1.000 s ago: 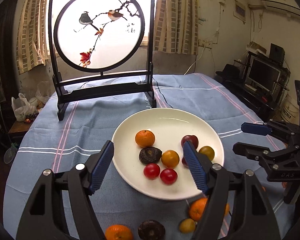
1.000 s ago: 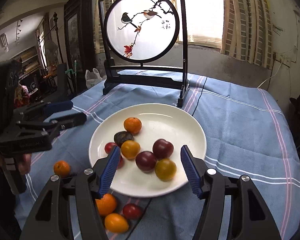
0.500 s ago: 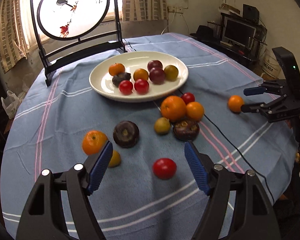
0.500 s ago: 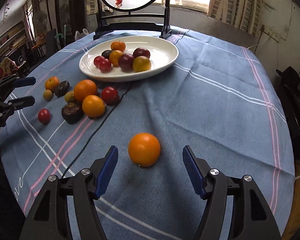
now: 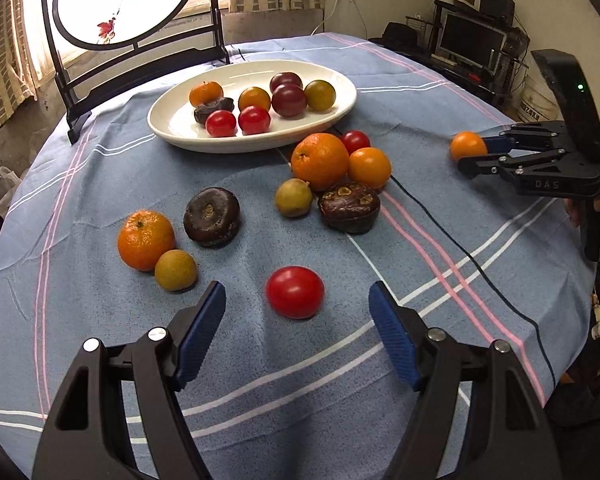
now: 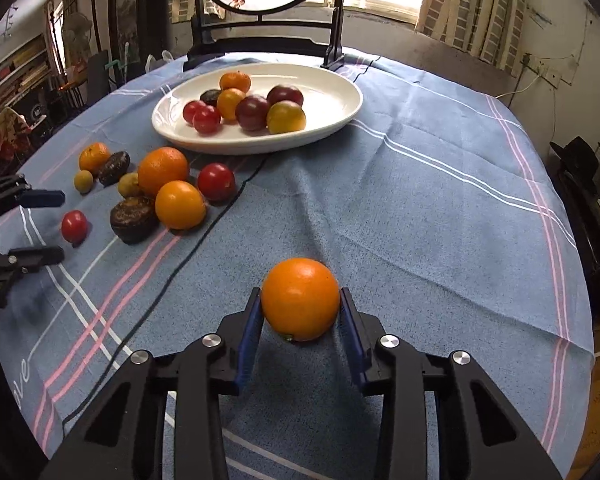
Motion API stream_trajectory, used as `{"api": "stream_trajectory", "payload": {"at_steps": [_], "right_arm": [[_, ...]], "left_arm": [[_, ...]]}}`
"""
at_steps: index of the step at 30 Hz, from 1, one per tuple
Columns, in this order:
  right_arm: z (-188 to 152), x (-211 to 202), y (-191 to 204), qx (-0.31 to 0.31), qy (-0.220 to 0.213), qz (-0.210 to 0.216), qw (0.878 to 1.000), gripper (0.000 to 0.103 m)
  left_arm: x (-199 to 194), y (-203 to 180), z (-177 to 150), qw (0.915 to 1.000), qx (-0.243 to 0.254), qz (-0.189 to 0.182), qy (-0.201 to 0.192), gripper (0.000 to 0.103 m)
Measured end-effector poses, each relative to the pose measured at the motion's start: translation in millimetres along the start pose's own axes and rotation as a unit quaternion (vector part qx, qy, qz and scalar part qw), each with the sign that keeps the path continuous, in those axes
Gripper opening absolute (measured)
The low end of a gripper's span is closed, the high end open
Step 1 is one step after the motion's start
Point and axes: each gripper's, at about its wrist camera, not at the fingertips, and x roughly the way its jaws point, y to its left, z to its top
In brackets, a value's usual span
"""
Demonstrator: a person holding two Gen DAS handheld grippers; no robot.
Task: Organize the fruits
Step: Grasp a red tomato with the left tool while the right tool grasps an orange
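A white plate [image 5: 256, 145] [image 6: 332, 128] at the far side of the blue cloth holds several small fruits. More fruits lie loose in front of it, among them a big orange [image 5: 320, 161] and two dark brown fruits. My left gripper [image 5: 296, 287] [image 6: 46, 227] is open low over the cloth, and a red tomato [image 5: 295, 292] [image 6: 74, 226] lies between its fingertips, untouched. The jaws of my right gripper [image 6: 301, 306] [image 5: 474, 153] are closing, and both blue pads press on an orange [image 6: 300, 300] [image 5: 467, 146] resting on the cloth.
A black framed round screen [image 5: 132, 4] with a bird painting stands behind the plate. A thin black cable [image 6: 204, 236] runs across the cloth from the plate toward the near edge. Shelves with a monitor [image 5: 470, 46] stand off the table's right side.
Both grippers dropped from over the plate to the near cloth. The left one came down around the red tomato. The right one's jaws closed onto the orange.
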Motion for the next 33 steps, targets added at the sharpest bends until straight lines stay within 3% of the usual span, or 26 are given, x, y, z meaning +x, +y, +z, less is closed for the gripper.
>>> {"api": "stream_trajectory", "payload": {"at_steps": [4, 7, 10, 14, 17, 22, 26, 30, 32, 33], "right_arm": [[6.1, -15.3, -4.7, 0.013, -0.027, 0.013, 0.999, 0.037], [8.6, -16.0, -4.8, -0.003, -0.026, 0.006, 1.0, 0.037], [5.0, -0.3, 1.8, -0.026, 0.005, -0.013, 1.0, 0.038], [1.8, 1.1, 1.9, -0.024, -0.011, -0.033, 0.999, 0.053], [3.1, -4.9, 0.2, -0.023, -0.015, -0.027, 0.999, 0.054], [-3.9, 1.1, 14.4, -0.05, 0.006, -0.017, 0.999, 0.053], [-7.8, 5.2, 22.7, -0.067, 0.007, -0.044, 0.997, 0.051], [-4.5, -6.2, 19.5, -0.057, -0.01, -0.039, 0.998, 0.048], [-4.7, -4.4, 19.4, -0.055, 0.005, -0.022, 0.998, 0.05], [-5.1, -1.2, 21.0, -0.059, 0.009, -0.037, 0.998, 0.051]], "left_arm": [[9.6, 0.3, 2.7, 0.9998, -0.007, -0.008, 0.015, 0.052], [14.2, -2.2, 1.5, 0.9997, -0.006, -0.006, 0.022, 0.052], [14.8, -5.6, 0.2, 0.9998, 0.004, 0.002, 0.02, 0.052], [15.3, -6.8, 1.1, 0.9998, 0.007, 0.009, 0.019, 0.043], [15.4, -4.0, 2.4, 0.9997, 0.003, 0.013, 0.02, 0.035], [13.8, -5.8, 1.0, 0.9997, 0.009, 0.018, 0.016, 0.031], [11.0, -6.2, 0.4, 0.9996, 0.012, 0.022, 0.016, 0.03], [8.7, -5.3, -0.1, 0.9996, 0.009, 0.021, 0.015, 0.029], [11.1, -6.9, 0.0, 0.9996, 0.013, 0.02, 0.017, 0.03], [12.8, -8.2, 0.1, 0.9995, 0.015, 0.022, 0.018, 0.029]]}}
